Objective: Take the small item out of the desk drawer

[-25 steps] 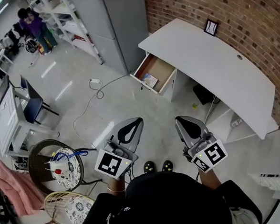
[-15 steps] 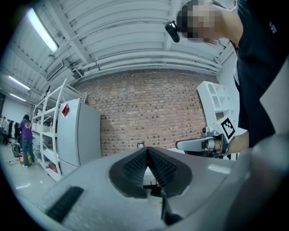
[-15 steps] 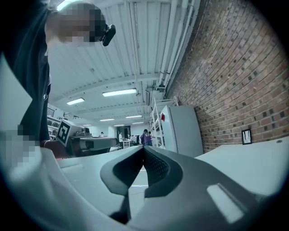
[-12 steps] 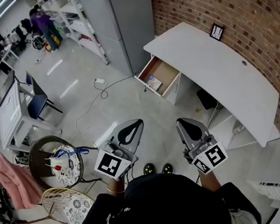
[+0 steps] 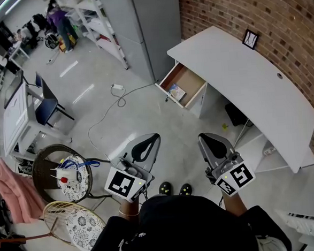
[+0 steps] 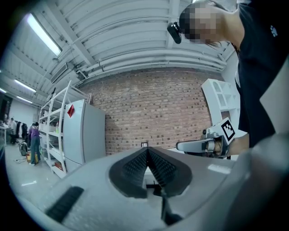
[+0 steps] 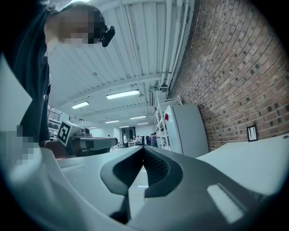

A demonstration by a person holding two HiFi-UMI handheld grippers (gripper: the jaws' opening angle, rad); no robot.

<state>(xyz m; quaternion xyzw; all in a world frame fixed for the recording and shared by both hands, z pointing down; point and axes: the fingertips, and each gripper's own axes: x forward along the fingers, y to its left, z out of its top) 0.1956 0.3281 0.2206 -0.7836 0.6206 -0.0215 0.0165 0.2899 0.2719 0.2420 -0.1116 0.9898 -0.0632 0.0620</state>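
In the head view a white desk point(image 5: 239, 73) stands along the brick wall, its wooden drawer point(image 5: 189, 81) pulled open toward the floor. A small flat item point(image 5: 177, 91) with a blue and white cover lies in the drawer's near end. My left gripper point(image 5: 152, 136) and right gripper point(image 5: 203, 137) are both shut and empty, held side by side near my body, well short of the drawer. The left gripper point(image 6: 147, 150) points at the brick wall with its jaws together. The right gripper point(image 7: 143, 149) likewise has its jaws pressed together.
A grey cabinet point(image 5: 150, 26) stands left of the desk. A white cable and plug point(image 5: 117, 90) trail over the floor. A round wicker table point(image 5: 61, 180) and a rattan piece point(image 5: 73, 227) sit at lower left. A small picture frame point(image 5: 251, 38) rests on the desk. People point(image 5: 61, 19) stand far off.
The head view has shifted: the desk and drawer now sit slightly further right and lower in the picture. Both grippers stay shut in the same place near my body.
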